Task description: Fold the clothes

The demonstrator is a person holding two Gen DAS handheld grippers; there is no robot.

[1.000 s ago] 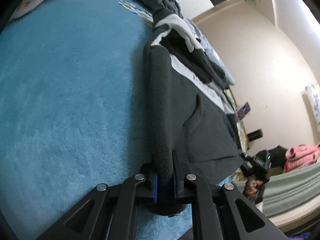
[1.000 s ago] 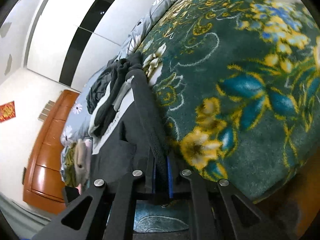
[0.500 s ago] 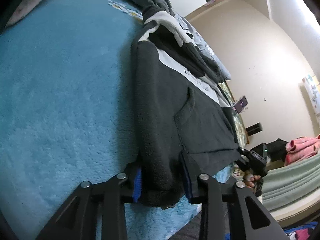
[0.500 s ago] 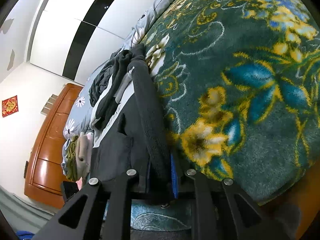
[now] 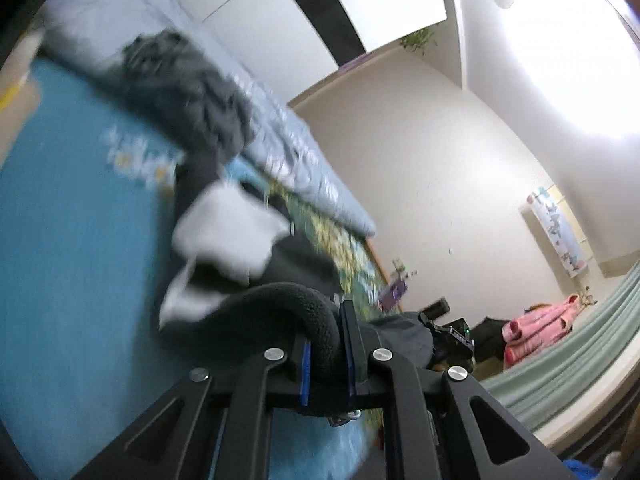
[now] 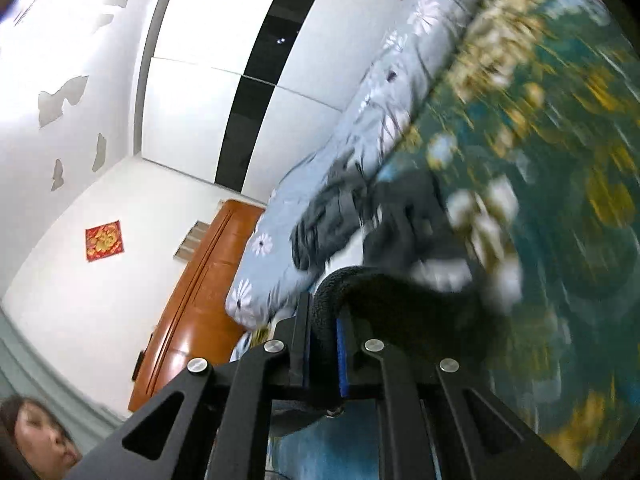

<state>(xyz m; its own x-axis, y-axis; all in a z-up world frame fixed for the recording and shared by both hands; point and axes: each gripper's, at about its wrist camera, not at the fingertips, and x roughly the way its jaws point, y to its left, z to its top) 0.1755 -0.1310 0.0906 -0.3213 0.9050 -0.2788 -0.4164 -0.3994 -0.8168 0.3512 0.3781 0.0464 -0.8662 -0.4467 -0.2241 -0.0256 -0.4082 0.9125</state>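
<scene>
In the lower centre of the left wrist view, the left hand-held gripper (image 5: 326, 354) is clamped on a rolled fleece edge of the dark hoodie (image 5: 280, 300), whose white lining shows blurred at mid-frame over the blue blanket (image 5: 68, 240). The right hand-held gripper (image 6: 322, 342) likewise pinches the hoodie's hem (image 6: 384, 288), low in its frame, beside the green floral blanket (image 6: 540, 200).

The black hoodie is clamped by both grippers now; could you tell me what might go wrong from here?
1. The left gripper and right gripper each pinch only a thick rolled hem of the black hoodie; it might slip out mid-swing.
2. A dark grey clothes pile lies just beyond; the folded half could land on it.
</scene>
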